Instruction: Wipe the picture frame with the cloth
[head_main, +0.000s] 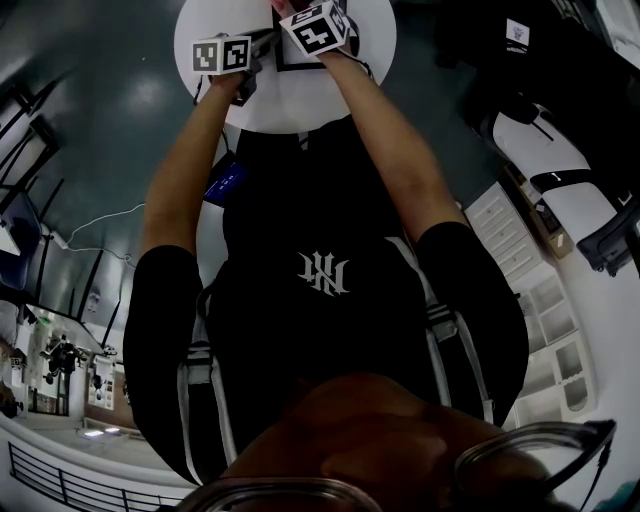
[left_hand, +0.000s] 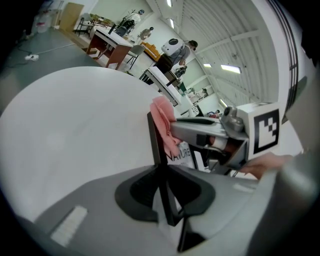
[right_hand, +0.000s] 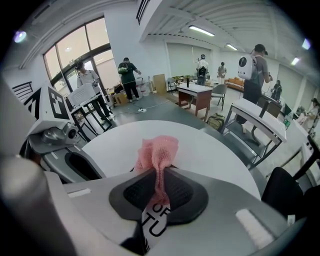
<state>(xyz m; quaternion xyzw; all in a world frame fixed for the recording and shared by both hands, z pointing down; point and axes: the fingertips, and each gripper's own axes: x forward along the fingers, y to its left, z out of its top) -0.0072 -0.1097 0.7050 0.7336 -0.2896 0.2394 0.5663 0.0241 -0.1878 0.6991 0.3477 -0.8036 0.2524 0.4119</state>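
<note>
On the round white table (head_main: 290, 110) stands a black picture frame (head_main: 297, 64), held upright. My left gripper (left_hand: 162, 187) is shut on the frame's thin black edge (left_hand: 155, 145); the print inside reads "NATURE". A pink mesh cloth (right_hand: 159, 150) is pinched in my right gripper (right_hand: 159, 192), which is shut on it. The cloth (left_hand: 162, 120) lies against the top edge of the frame, and the frame's white print (right_hand: 154, 222) shows just below the right jaws. In the head view the left gripper (head_main: 225, 55) is left of the frame and the right gripper (head_main: 318, 28) is above it.
The table's white top (left_hand: 75, 130) spreads out to the left of the frame. Desks (right_hand: 196, 92), a chair (right_hand: 218, 94) and several people stand in the room beyond. White shelving (head_main: 520, 250) is on my right, and a blue item (head_main: 225, 182) lies below the table edge.
</note>
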